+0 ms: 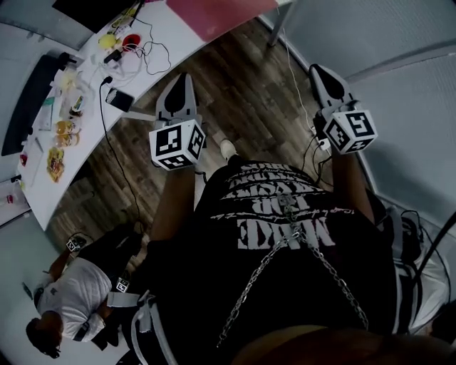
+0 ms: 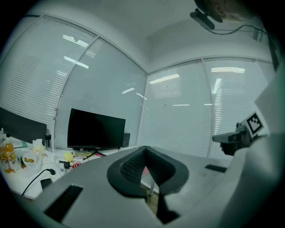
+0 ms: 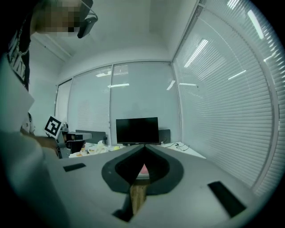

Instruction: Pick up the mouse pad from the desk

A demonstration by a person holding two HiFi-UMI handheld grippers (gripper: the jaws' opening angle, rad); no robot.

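Note:
The pink mouse pad [image 1: 217, 14] lies on the white desk [image 1: 167, 32] at the top of the head view, partly cut off by the frame edge. My left gripper [image 1: 184, 77] is held over the wood floor, short of the desk, jaws shut and empty. My right gripper [image 1: 318, 69] hangs further right, near the glass wall, also shut and empty. In the left gripper view the closed jaws [image 2: 144, 148] let a pink sliver of the pad [image 2: 145, 171] show through the gap. The right gripper view shows its shut jaws [image 3: 144, 147] with the pad [image 3: 143, 170] behind them.
A black monitor [image 2: 95, 129] stands on the desk behind yellow items and cables. Snacks, a phone [image 1: 119, 98] and wires crowd the desk's left part. A person [image 1: 71, 292] crouches on the floor at lower left. Cables and a power strip [image 1: 318, 140] lie by the right glass wall.

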